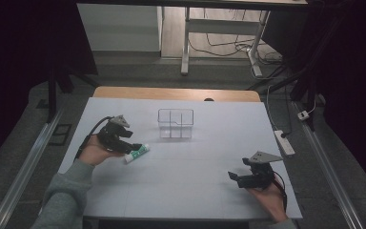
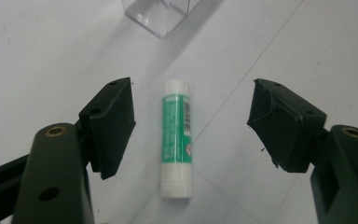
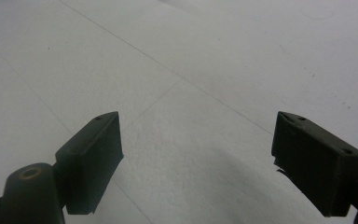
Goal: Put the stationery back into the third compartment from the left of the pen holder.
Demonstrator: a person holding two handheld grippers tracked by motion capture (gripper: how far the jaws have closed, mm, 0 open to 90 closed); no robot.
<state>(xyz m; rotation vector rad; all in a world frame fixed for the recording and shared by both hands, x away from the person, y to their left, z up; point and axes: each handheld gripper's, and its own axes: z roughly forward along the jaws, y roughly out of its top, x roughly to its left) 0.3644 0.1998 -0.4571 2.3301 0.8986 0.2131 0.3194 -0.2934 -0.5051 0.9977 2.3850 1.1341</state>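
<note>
From above, the glue stick [image 1: 137,153] lies on the white table [image 1: 181,186], near the clear box [image 1: 175,123]. The left gripper [image 2: 193,121] has its jaws wide apart around the stick, probably not touching. The right gripper [image 3: 198,163] is also wide apart, over bare table.

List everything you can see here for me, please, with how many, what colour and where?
Green and white glue stick: one, lying flat on the table between the open jaws of the left gripper.
Clear plastic box with compartments: one, see-through, at the middle of the table towards its far side.
White table: one, with a wooden strip along its far edge.
White power strip: one, on the floor off the table's right edge.
Left gripper: one, black, held in the person's left hand, grey sleeve.
Right gripper: one, black, open over bare table, near right.
</note>
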